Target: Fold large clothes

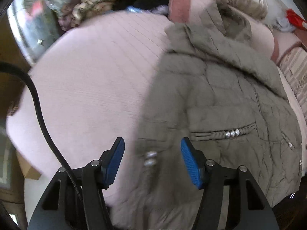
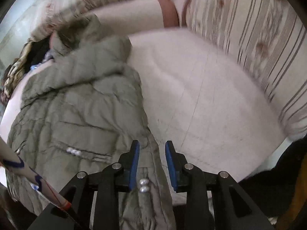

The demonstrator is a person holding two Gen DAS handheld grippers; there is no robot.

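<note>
While coat (image 1: pixel 220 99) lies on bed (image 1: pixel 92 80) — left tongs (image 1: pixel 152 161), right tongs (image 2: pixel 152 164) agape, ungripping.

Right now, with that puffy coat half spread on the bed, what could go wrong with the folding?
1. The right gripper stands open around a thin strip of the olive coat; closing there might pinch the silver snaps or slip off.
2. The left gripper is open over the coat's edge, so uneven grabs could twist the fold.

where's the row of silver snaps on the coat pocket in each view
Left wrist: pocket snaps right of centre, on the olive coat, above the right jaw.
Right wrist: pocket snaps lower left, left of the jaws.
Shared landmark: the pink sheet under the coat.
</note>
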